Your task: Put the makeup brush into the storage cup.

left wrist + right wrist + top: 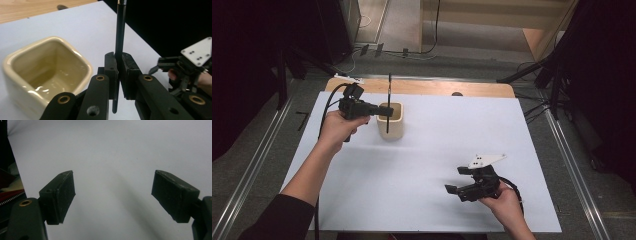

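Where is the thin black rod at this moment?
In the high view, the black rod stands upright at the table's far left, clamped in the left gripper just at the near rim of the cream square cup.

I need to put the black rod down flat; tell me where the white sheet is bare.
Bare: the wide middle of the white sheet, between the cream cup and the right gripper, and its far right. Crowded: around the cup, where the left gripper holds the black rod.

I'm at a lab-style recording bench: white sheet over a wooden table, black curtains, floor cables.
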